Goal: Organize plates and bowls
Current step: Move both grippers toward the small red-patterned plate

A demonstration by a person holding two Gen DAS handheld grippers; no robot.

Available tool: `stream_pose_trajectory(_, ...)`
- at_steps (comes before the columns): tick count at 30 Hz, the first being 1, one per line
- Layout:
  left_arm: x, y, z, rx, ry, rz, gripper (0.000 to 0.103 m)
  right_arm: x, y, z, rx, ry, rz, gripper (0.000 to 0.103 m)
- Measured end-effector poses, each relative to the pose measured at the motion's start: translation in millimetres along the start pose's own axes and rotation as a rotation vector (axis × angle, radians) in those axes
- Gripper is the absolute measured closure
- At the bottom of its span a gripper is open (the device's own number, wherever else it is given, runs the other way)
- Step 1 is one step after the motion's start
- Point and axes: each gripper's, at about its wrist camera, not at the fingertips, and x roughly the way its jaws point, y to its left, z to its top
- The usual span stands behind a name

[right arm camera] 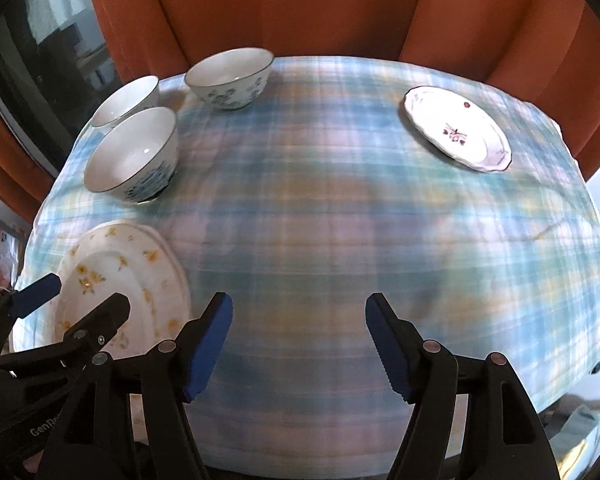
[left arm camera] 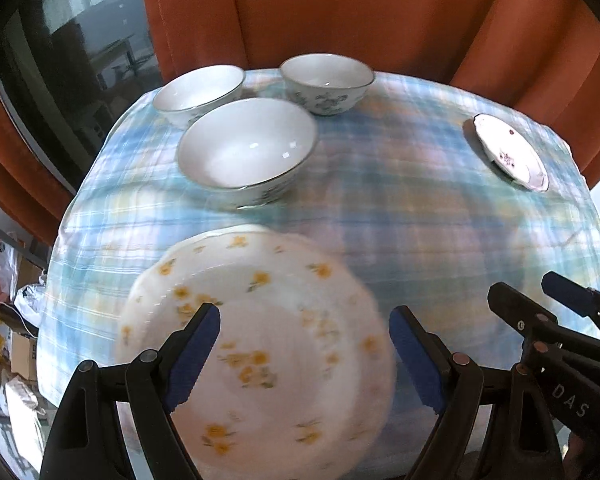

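Observation:
A large white plate with yellow flowers (left arm camera: 276,344) lies at the table's near left, also in the right wrist view (right arm camera: 120,280). My left gripper (left arm camera: 304,316) is open and hovers over it, holding nothing. Three white bowls with blue flowers stand at the far left: the nearest (left arm camera: 246,152), one behind it (left arm camera: 198,90) and one to the right (left arm camera: 326,80). A small plate with purple flowers (right arm camera: 458,132) lies at the far right. My right gripper (right arm camera: 299,304) is open and empty over bare cloth at the near middle.
The table wears a blue plaid cloth (right arm camera: 340,220). Orange curtains (right arm camera: 300,4) hang behind it, with a dark window (left arm camera: 80,52) at the left. Boxes and bags (left arm camera: 4,320) lie on the floor at the left.

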Motion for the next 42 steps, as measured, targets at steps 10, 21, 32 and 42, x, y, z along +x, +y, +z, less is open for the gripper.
stream_pose_trajectory(10, 0.1, -76.8, 19.5, 0.020, -0.032, 0.018, 0.015, -4.9, -82.4, 10.5, 0.053, -0.027, 0.059, 0.031)
stream_pose_trajectory(21, 15.1, -160.3, 44.0, 0.016, -0.056, 0.060, 0.016, 5.1, -171.9, 33.1, 0.056, -0.054, 0.089, 0.031)
stream_pose_trajectory(32, 36.5, -219.6, 87.9, -0.009, -0.084, 0.090, 0.017, 25.1, -240.1, 85.3, 0.066, -0.074, 0.082, 0.031)
stream_pose_trajectory(42, 74.2, -240.6, 132.4, -0.026, -0.103, 0.085, 0.024, 61.2, -266.7, 135.7, 0.068, -0.091, 0.097, 0.031)
